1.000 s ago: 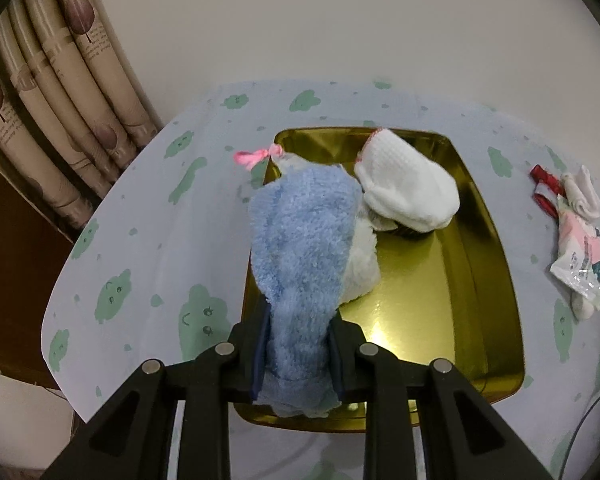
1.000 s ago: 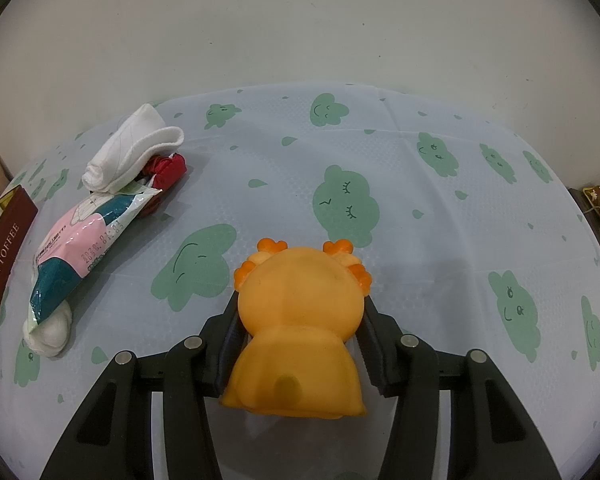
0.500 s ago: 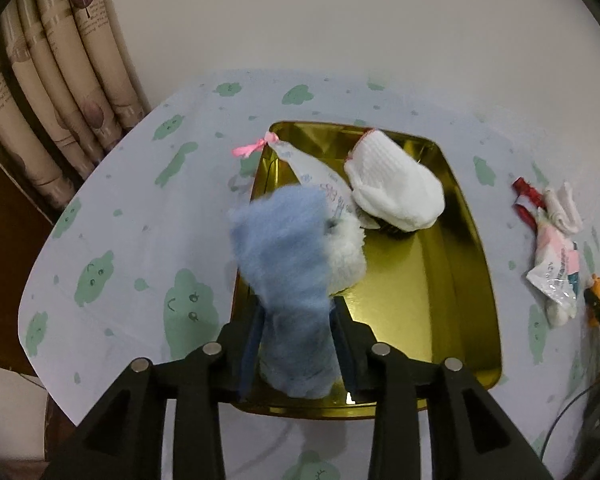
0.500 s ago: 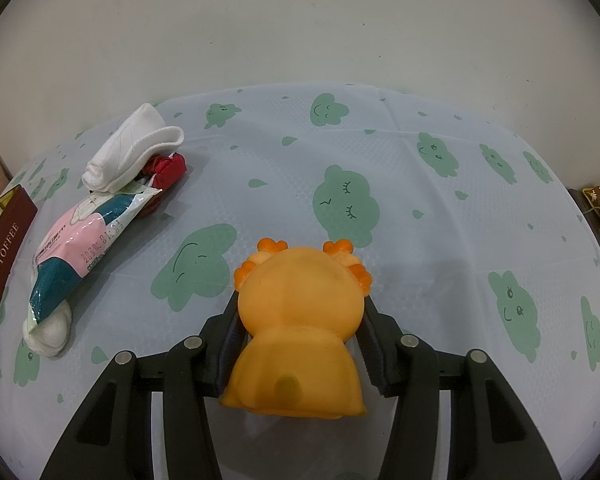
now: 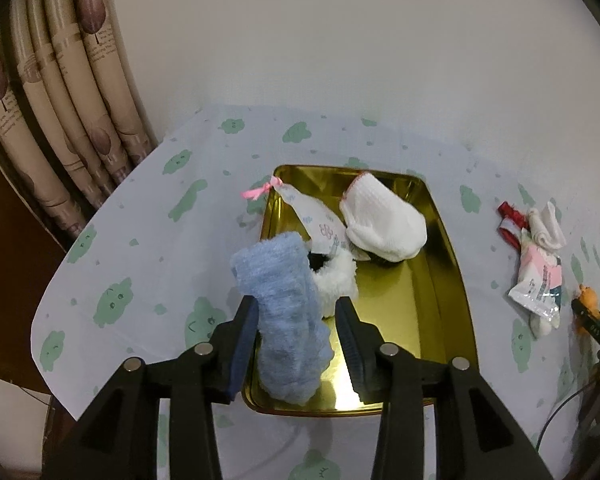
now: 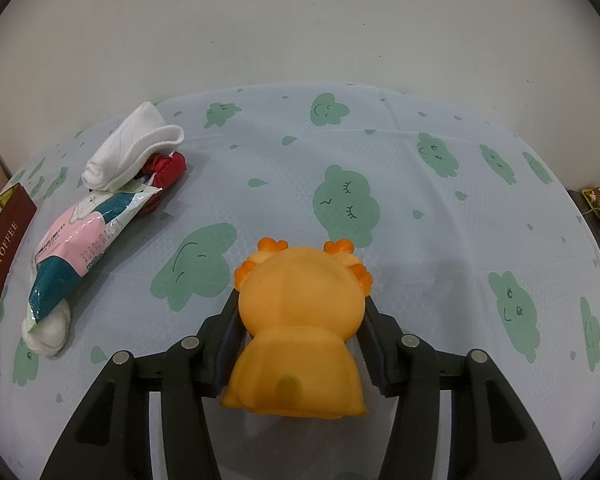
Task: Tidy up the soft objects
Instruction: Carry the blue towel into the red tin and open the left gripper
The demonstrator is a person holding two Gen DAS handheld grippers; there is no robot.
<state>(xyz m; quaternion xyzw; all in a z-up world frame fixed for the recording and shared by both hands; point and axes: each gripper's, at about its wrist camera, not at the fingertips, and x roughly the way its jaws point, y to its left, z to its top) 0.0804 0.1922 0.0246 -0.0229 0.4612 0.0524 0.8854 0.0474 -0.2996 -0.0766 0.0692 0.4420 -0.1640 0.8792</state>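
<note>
**Blue cloth let go over the tray, orange toy held in wait**

Left wrist view: the left gripper [image 5: 296,316] hangs above the near end of the gold tray [image 5: 452,280]. Its fingers are spread wide, with clear gaps on both sides of the blue fluffy cloth [image 5: 284,304] that stands between them; the left pad is just beside the cloth, the right pad apart from it. I judge the cloth is being dropped here so that it joins the soft things already gathered. Beyond the fingertips lie a white fuzzy piece [image 5: 336,284], a small printed pouch with a pink bow [image 5: 316,220] and a white knitted sock [image 5: 384,224], all inside the tray. Far right of the fingers, on the tablecloth [image 5: 140,240], a small heap waits.

Right wrist view: the right gripper [image 6: 300,320] is closed on an orange rubber toy [image 6: 300,328], both pads pressing its sides, low over the cloth; whether it touches is unclear. Left of the fingers lie a rolled white sock [image 6: 128,152], a red item [image 6: 168,166], a plastic packet [image 6: 76,240] and a brown toffee box [image 6: 0,264]. The toy seems held ready for its turn.
</note>
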